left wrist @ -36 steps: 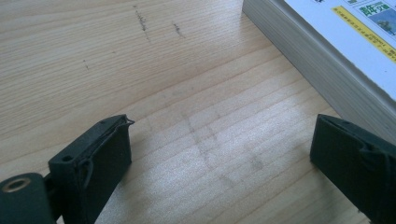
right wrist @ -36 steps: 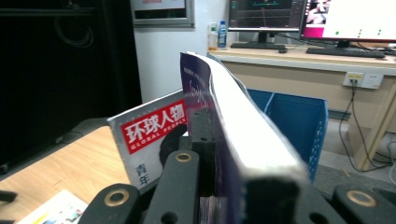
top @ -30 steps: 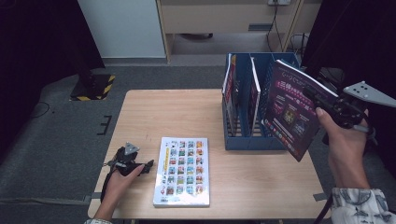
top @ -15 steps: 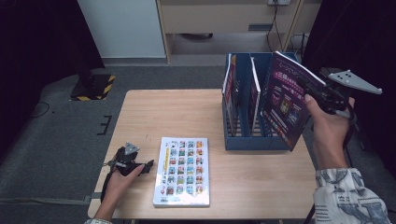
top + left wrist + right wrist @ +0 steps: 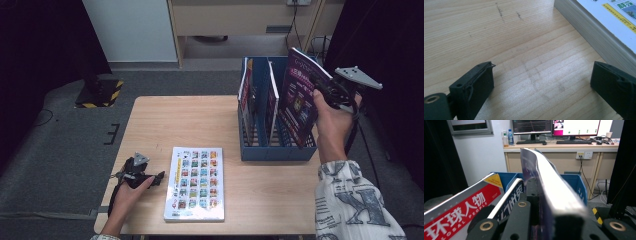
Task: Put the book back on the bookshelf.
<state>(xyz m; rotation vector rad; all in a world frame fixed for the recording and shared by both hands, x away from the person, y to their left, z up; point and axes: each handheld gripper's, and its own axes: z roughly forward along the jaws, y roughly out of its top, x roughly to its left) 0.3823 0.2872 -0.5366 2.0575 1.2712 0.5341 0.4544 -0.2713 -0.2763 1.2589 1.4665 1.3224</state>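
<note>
My right gripper (image 5: pixel 324 93) is shut on a purple magazine (image 5: pixel 299 102), holding it upright over the right end of a blue file rack (image 5: pixel 272 150). In the right gripper view the magazine (image 5: pixel 546 192) is pinched between the jaws, its edge running away from me. Two other magazines (image 5: pixel 246 87) (image 5: pixel 272 100) stand in the rack's left slots. My left gripper (image 5: pixel 156 177) rests on the table (image 5: pixel 185 120) at the front left, open with bare wood between its fingers (image 5: pixel 474 85). A white book (image 5: pixel 196 182) with a picture grid lies flat just to the right of it.
The rack stands on the right half of the table. A red-lettered magazine (image 5: pixel 461 207) leans in the rack at the left. Beyond the table is a desk with monitors (image 5: pixel 554 126). Black curtains hang at both sides.
My right hand has carried the purple magazine left and slightly down, from beside the rack to over its right slot. The left gripper and the white book have stayed put.
</note>
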